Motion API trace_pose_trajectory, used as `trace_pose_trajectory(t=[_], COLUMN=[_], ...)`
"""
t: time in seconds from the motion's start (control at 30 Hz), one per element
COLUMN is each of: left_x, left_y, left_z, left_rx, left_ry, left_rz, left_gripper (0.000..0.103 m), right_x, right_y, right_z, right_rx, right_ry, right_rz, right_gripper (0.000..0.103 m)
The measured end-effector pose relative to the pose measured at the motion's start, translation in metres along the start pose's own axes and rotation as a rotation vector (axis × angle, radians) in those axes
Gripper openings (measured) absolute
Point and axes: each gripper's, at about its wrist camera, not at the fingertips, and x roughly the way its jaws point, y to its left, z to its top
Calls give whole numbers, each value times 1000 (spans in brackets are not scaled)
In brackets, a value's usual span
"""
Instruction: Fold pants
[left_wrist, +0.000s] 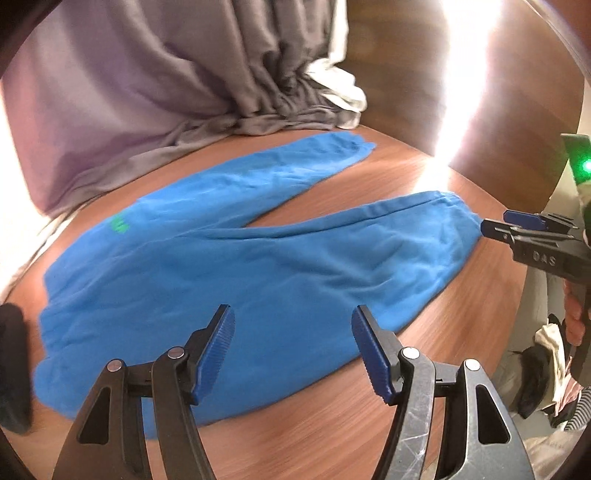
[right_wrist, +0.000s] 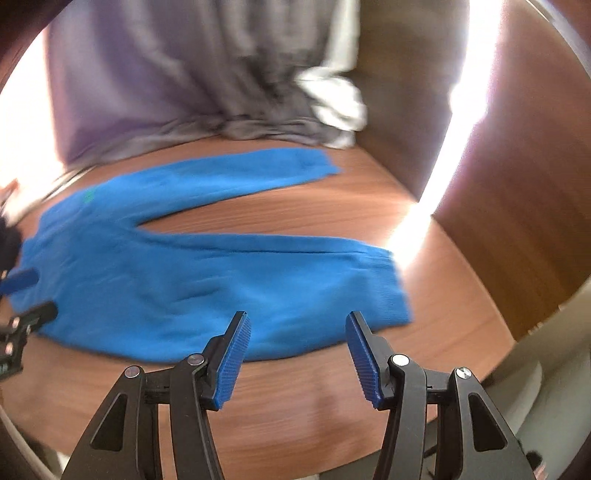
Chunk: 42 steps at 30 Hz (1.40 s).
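Blue pants (left_wrist: 229, 280) lie flat on a round wooden table (left_wrist: 332, 417), legs spread in a V toward the right, waist at the left. A small green logo (left_wrist: 119, 223) sits near the waist. My left gripper (left_wrist: 293, 345) is open and empty, above the near edge of the hip. My right gripper (right_wrist: 297, 350) is open and empty, above the near edge of the near leg (right_wrist: 280, 291), close to its cuff. The right gripper also shows in the left wrist view (left_wrist: 496, 223) beside that cuff. The left gripper shows at the left edge of the right wrist view (right_wrist: 27, 295).
A grey curtain (left_wrist: 159, 92) hangs behind the table and bunches on its far edge, with white cloth (left_wrist: 340, 88) beside it. Brown wall panels (left_wrist: 509, 122) stand at the right with bright glare. A dark object (left_wrist: 13, 365) sits at the table's left edge.
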Motion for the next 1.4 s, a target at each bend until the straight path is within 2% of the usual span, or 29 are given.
trace_pose_trajectory(t=[0.17, 0.3, 0.43, 0.63, 0.83, 0.93, 1.03, 1.1, 1.13, 1.33, 1.4], left_x=[28, 43, 58, 75, 74, 74, 74, 75, 75, 76, 76], left_y=[-28, -41, -46, -48, -51, -52, -51, -51, -50, -53, -57], left_z=[11, 11, 11, 5, 2, 2, 3, 3, 2, 4, 4], left_rx=[8, -4, -14, -55, -55, -60, -60, -60, -60, -71, -54], left_ry=[34, 66, 102, 164, 145, 143, 146, 146, 148, 154, 154], left_rz=[-9, 6, 11, 1, 15, 18, 19, 18, 15, -17, -12], left_gripper=[65, 65, 65, 65, 68, 68, 68, 68, 68, 68, 69], right_x=[30, 55, 73, 78, 81, 81, 83, 83, 83, 68, 69], right_y=[-54, -83, -89, -87, -90, -89, -87, -87, -86, -84, -86], right_z=[-2, -4, -3, -2, 0, 1, 2, 4, 5, 11, 12], right_rx=[102, 167, 193, 171, 161, 150, 147, 157, 160, 132, 127], right_ry=[13, 47, 66, 68, 63, 59, 57, 56, 57, 16, 34], right_rz=[-77, -46, 21, 45, 67, 85, 97, 130, 141, 44, 4], right_gripper=[54, 54, 54, 54, 53, 44, 39, 17, 17, 16, 16])
